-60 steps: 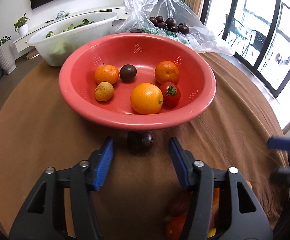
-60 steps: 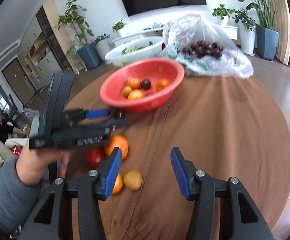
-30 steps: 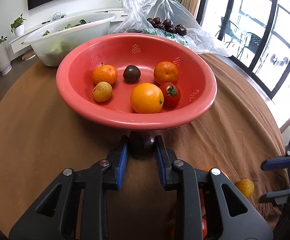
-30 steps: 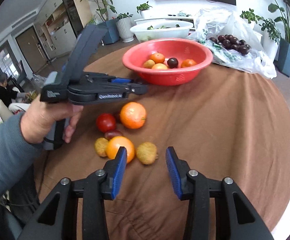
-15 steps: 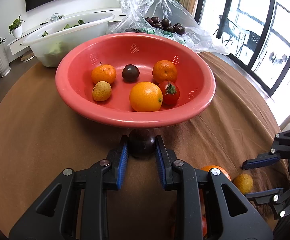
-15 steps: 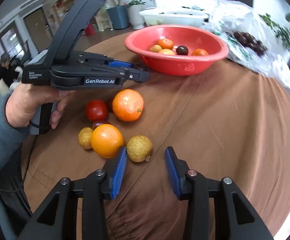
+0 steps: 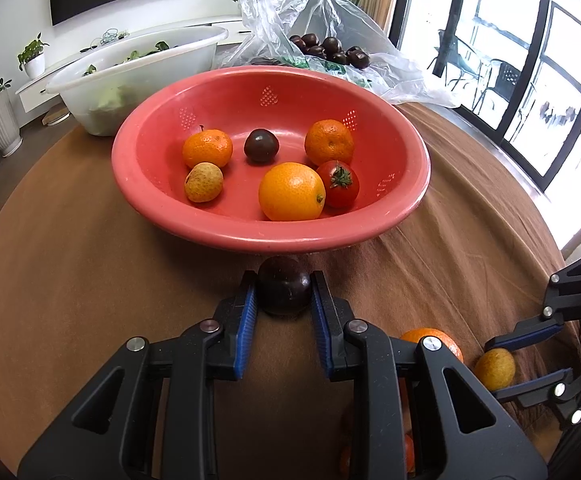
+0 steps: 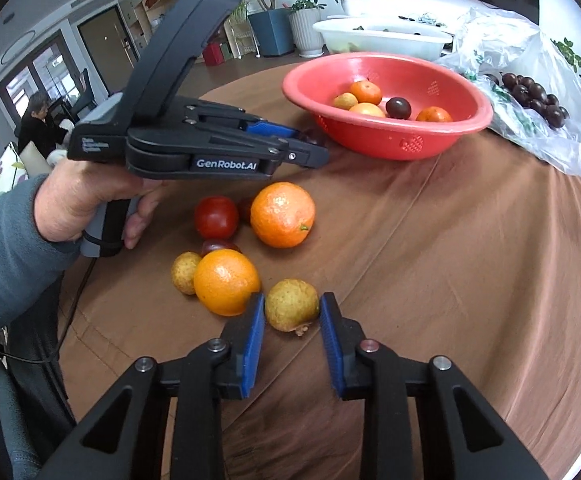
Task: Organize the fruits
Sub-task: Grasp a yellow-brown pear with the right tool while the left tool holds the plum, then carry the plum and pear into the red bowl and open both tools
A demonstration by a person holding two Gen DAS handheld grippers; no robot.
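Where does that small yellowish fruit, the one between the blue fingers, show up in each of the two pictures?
Left wrist view: the yellowish fruit sits low at the right edge, between the right gripper's closing jaws.
Right wrist view: the same fruit is low in the middle, between the pads, beside a large orange.
Shared landmark: the red bowl.

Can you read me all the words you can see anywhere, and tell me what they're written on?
"GenRobot.AI": white letters on the side of the black left gripper.
Small white print on the grey back part of that gripper: too blurred to read.
No other words, numbers or signs readable, not on the red plastic bowl or the clear plastic bag.
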